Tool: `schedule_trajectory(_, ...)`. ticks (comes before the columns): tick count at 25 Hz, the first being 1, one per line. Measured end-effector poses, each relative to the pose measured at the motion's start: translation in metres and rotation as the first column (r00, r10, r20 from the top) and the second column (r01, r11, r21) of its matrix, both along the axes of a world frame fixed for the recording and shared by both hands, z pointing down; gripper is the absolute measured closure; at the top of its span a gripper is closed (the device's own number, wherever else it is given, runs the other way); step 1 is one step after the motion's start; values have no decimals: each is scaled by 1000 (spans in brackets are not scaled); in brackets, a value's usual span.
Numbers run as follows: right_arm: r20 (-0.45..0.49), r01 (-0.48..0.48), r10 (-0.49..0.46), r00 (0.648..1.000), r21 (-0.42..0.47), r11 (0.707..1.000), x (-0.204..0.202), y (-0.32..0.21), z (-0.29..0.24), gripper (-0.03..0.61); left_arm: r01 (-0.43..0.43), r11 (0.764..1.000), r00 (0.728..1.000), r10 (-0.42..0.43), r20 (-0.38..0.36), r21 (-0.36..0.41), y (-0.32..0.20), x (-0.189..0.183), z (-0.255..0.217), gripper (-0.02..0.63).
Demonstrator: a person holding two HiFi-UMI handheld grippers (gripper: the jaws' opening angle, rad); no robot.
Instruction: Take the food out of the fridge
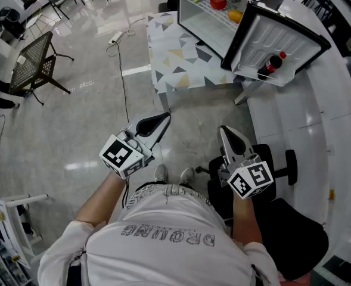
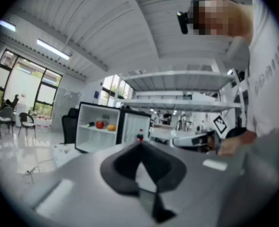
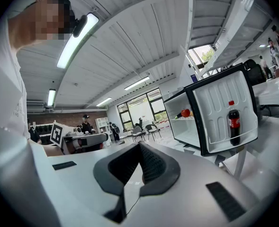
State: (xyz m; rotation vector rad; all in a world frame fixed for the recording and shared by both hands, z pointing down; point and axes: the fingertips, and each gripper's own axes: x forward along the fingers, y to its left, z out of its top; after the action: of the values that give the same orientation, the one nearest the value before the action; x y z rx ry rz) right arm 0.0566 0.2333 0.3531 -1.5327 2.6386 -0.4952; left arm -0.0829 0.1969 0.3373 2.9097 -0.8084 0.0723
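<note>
Standing well back from the open fridge (image 1: 206, 27), the person holds left gripper (image 1: 162, 121) and right gripper (image 1: 227, 133) level, fingers pressed together, empty: food (image 1: 218, 2) likely beyond reach.

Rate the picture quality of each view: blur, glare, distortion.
Head view: sharp, with lamp glare on the glossy floor. Left gripper view: soft throughout, the left gripper blurred, edges bowed by fisheye. Right gripper view: crisper, the fridge clear, ceiling lamp blown out, same fisheye bending.
</note>
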Motion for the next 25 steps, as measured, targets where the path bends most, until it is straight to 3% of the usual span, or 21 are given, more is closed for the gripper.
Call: schedule_trajectory(25,27,41,-41,999,22,999,18,20,0,589,44,999,999,-44,-5,7,27,17,5,606)
